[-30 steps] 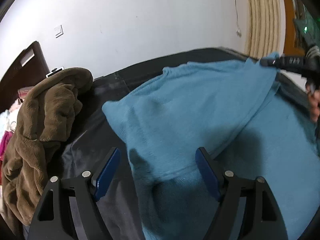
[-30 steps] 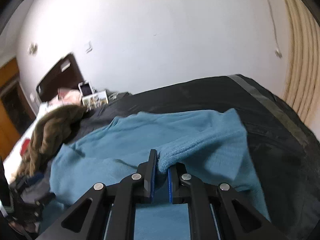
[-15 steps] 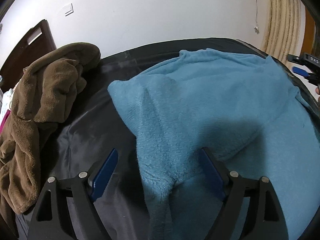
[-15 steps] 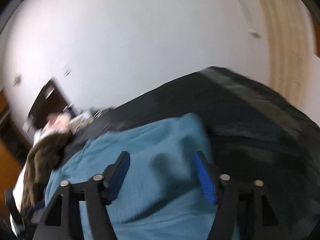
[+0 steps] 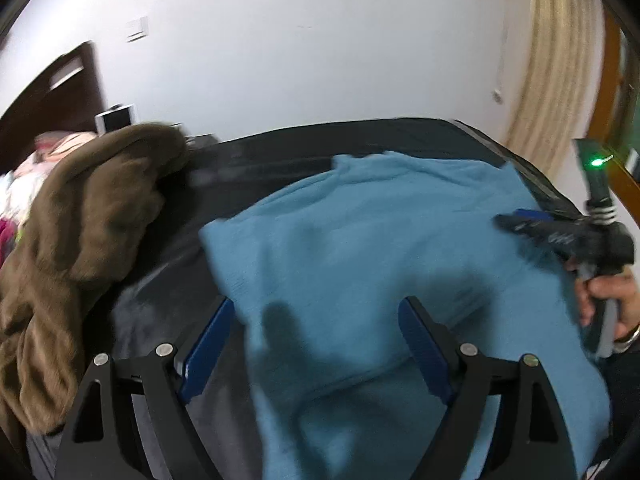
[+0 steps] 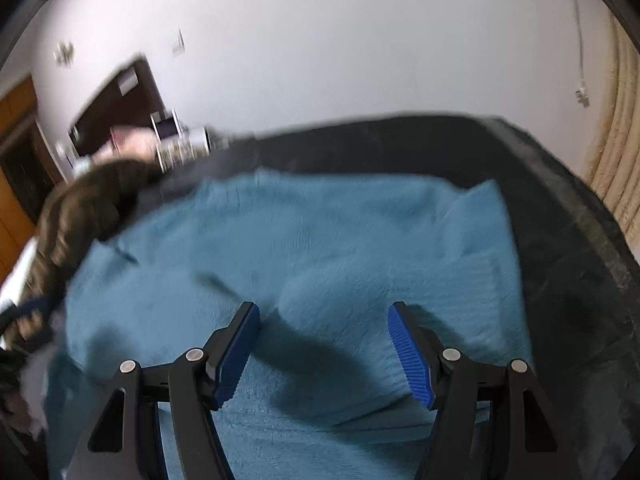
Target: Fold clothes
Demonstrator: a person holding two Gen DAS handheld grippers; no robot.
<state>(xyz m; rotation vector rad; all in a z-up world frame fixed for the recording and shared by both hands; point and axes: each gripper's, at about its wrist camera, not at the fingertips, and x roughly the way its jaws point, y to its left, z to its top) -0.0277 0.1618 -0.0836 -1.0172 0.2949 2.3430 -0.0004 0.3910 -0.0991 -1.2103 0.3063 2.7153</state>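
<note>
We count one blue fleece garment (image 5: 384,248), spread over the dark sheet (image 5: 280,148) of the bed and folded over itself, so that a doubled upper layer lies across a flat lower layer; in the right wrist view the same garment (image 6: 320,240) fills the middle of the bed, with a corner flap turned up at its far right. A second garment, brown and fluffy (image 5: 80,232), lies heaped at the left edge of the bed, apart from the blue one. We hold two tools. The left tool (image 5: 316,344) hangs over the near left edge of the blue garment with its jaws spread wide, nothing pinched between its two blue pads (image 5: 204,352). The right tool (image 6: 324,348) has just been opening; its jaws now stand apart above the folded layer, the cloth lying loose beneath them and released. From the left wrist view we also see that right tool (image 5: 560,236) out at the right side of the garment, held by one hand (image 5: 608,300), with a green light showing above it. Behind the bed stand one white wall (image 5: 320,60) and one cream curtain (image 5: 560,80).
</note>
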